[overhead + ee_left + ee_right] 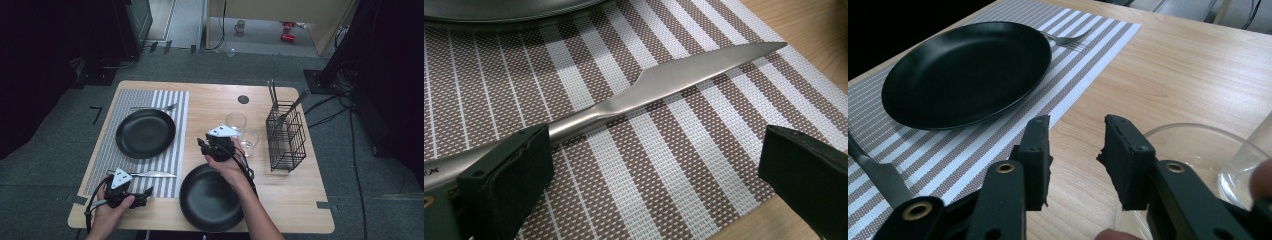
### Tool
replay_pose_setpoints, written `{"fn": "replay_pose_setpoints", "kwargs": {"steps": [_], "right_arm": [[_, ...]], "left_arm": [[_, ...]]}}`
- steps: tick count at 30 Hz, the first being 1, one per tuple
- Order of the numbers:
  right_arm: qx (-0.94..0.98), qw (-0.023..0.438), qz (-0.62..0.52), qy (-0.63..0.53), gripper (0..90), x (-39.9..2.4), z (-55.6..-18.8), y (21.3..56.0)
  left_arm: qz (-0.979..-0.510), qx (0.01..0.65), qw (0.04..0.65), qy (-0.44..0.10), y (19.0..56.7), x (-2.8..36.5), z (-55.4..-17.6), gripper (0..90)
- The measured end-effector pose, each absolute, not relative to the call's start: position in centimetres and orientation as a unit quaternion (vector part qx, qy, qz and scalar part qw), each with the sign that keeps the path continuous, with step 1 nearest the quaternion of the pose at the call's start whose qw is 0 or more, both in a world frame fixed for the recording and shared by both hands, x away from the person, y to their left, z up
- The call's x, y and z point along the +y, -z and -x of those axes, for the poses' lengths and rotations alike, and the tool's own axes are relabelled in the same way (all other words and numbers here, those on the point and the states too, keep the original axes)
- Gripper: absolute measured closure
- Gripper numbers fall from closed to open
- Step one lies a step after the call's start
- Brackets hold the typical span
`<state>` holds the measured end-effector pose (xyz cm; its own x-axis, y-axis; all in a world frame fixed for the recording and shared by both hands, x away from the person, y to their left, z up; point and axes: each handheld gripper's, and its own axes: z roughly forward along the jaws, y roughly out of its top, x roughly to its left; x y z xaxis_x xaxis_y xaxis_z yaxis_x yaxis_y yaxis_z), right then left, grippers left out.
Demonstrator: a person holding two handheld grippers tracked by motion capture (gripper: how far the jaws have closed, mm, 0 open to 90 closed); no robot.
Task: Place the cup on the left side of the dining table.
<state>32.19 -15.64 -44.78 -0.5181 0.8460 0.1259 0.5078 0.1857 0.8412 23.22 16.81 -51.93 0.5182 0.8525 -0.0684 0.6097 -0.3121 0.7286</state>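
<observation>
A silver table knife lies on the striped placemat, just in front of a black plate. My left gripper rests at the table's front left, open wide, with the knife's handle running past its left jaw and nothing gripped. My right gripper hovers over bare wood at mid-table, pointing toward the mat, open with nothing between its jaws. A clear glass stands just beside its right jaw.
A fork lies behind the plate on the mat. A second black plate sits on the wood at front centre, under my right forearm. Another glass and a black wire cutlery basket holding utensils stand at the right.
</observation>
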Motion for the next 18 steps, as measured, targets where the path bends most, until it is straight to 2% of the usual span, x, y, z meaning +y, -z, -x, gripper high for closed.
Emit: {"fn": "replay_pose_setpoints", "kwargs": {"steps": [6, 12, 14, 17, 18], "right_arm": [[0.734, 0.208, -0.462, -0.453, 47.8, -17.5, -32.3, 44.1], [0.729, 0.220, -0.476, -0.440, 26.0, -19.4, -32.3, 44.1], [0.729, 0.216, -0.478, -0.440, 23.2, -19.7, -32.3, 44.3], [0.730, 0.227, -0.484, -0.426, 12.4, -19.9, -32.3, 44.7], [0.731, 0.229, -0.485, -0.422, 12.7, -19.9, -32.3, 44.8]], "left_arm": [[-0.792, 0.462, 0.363, -0.168, 51.9, 16.8, -23.2, 1.2], [-0.792, 0.461, 0.362, -0.170, 52.0, 16.7, -23.2, 1.2], [-0.792, 0.461, 0.361, -0.171, 52.0, 16.7, -23.2, 1.2], [-0.792, 0.461, 0.361, -0.171, 52.0, 16.7, -23.2, 1.2], [-0.793, 0.461, 0.361, -0.171, 52.0, 16.7, -23.2, 1.2]]}}
